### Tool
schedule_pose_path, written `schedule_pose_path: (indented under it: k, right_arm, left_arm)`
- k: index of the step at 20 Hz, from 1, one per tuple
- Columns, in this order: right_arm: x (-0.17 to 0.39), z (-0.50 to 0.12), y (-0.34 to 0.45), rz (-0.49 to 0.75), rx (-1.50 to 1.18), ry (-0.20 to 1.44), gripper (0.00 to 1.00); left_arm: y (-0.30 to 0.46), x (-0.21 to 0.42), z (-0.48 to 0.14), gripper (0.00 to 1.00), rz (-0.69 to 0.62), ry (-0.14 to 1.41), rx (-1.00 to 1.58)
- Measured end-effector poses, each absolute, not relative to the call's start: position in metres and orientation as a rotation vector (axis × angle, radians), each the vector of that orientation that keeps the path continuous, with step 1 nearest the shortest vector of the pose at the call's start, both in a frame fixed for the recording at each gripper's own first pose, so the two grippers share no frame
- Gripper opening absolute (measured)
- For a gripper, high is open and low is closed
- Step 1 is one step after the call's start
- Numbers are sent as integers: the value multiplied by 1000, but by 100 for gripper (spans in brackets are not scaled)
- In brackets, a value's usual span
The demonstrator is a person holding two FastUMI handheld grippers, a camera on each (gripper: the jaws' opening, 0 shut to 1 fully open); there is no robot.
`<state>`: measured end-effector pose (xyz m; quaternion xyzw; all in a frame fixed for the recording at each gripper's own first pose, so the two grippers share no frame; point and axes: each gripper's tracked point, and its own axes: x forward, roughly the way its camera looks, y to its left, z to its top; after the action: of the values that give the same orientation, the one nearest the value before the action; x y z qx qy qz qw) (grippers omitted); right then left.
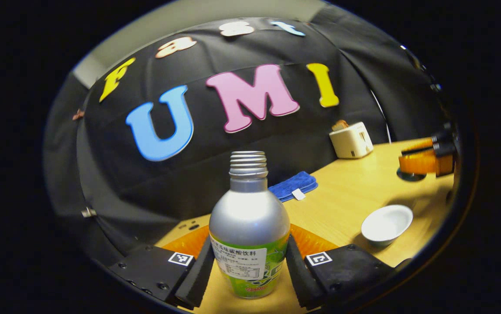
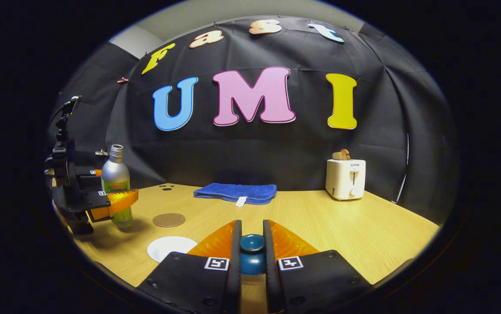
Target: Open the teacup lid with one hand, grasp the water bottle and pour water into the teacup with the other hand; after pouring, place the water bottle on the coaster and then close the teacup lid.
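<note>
lid off: right claw [image 2: 252, 248] pinching teacup lid [image 2: 252, 250] | left claw [image 1: 249, 266] clamped on water bottle [image 1: 249, 226], left of teacup [image 1: 386, 223] | pour, coaster [image 2: 169, 220], re-lid still to do

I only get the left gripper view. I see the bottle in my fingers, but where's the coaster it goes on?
Observer: In the right gripper view the coaster is a brown disc lying flat on the table, just to the right of the water bottle.
Child: Is it near the cup?
Observer: Yes. The white teacup sits just in front of it, closer to that camera, with a gap between them.
Child: What's the other gripper holding?
Observer: The right gripper has both fingers pressed on the round knob of the teacup lid.
</note>
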<state>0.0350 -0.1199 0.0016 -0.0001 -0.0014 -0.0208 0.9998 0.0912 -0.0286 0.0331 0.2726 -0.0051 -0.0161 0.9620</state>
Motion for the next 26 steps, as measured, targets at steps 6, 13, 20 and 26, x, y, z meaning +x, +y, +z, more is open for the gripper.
schedule_pose_path:
  k: [6,13,20,26]
  right_arm:
    - [36,2,-136,-57,-1,-4,26]
    - [36,3,-135,-49,-1,-4,26]
    - [36,3,-135,-48,-1,-5,26]
    - [35,3,-135,-48,-1,-5,26]
  left_arm:
    - [-64,99,12,78,-149,-21,1125]
    - [-74,102,-11,79,-263,32,1506]
    - [-80,99,-9,79,-332,30,1744]
    - [-82,106,-4,79,-353,56,1883]
